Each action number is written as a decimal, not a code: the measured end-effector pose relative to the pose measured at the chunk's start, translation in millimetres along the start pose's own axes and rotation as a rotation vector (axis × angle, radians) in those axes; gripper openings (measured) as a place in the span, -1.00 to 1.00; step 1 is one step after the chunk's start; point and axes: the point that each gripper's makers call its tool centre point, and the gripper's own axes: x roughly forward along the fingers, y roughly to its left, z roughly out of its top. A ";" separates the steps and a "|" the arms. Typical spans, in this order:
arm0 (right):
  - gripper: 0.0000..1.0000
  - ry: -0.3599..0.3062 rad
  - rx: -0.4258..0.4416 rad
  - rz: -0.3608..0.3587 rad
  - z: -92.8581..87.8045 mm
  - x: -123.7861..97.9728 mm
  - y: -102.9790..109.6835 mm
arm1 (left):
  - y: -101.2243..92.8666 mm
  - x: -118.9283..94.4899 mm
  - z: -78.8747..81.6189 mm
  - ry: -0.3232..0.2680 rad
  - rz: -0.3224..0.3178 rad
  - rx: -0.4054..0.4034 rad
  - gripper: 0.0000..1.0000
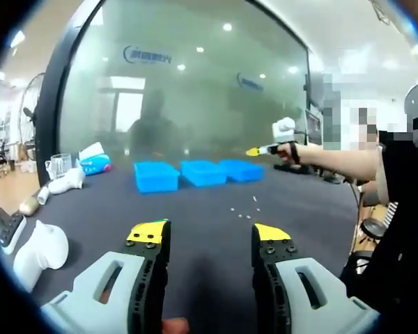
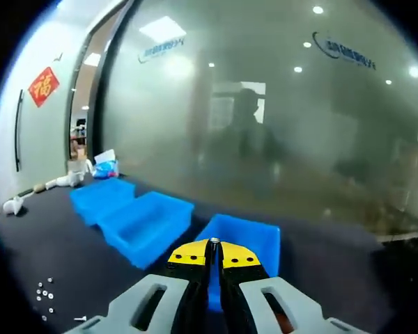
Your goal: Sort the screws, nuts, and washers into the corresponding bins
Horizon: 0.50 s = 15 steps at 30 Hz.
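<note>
Blue bins (image 1: 198, 172) ahead of parted left gripper (image 1: 210, 236); right gripper (image 2: 214, 256) clamped on small fastener (image 2: 214, 242) above nearest bin (image 2: 247, 240).

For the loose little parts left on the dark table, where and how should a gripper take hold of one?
Judging from the left gripper view, the small parts lie flat and scattered on the dark table, in front of the blue bins. Likely best: come straight down from above and pinch one part across its outer edges. They are too small to tell screws from nuts.

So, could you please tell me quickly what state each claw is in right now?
Left claw: open, holding nothing.
Right claw: shut on a small metal part, above the nearest blue bin.
</note>
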 end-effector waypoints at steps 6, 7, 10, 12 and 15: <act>-0.96 0.049 0.000 -0.018 -6.1 16.0 -8.6 | -1.8 -0.5 -1.0 0.013 -0.011 0.010 -0.09; -0.96 0.055 -0.001 -0.024 -7.1 17.6 -10.3 | -1.8 -0.5 -1.3 0.014 -0.011 0.011 -0.09; -0.96 0.073 0.006 -0.028 -11.4 21.9 -12.9 | -2.2 -0.2 -3.2 0.023 -0.015 0.014 -0.09; -0.96 0.076 0.010 -0.030 -13.3 22.8 -13.6 | -3.2 -0.3 -4.2 0.029 -0.019 0.018 -0.09; -0.95 0.084 0.017 -0.030 -15.9 25.8 -15.0 | -3.3 -1.1 -4.4 0.033 -0.020 0.021 -0.09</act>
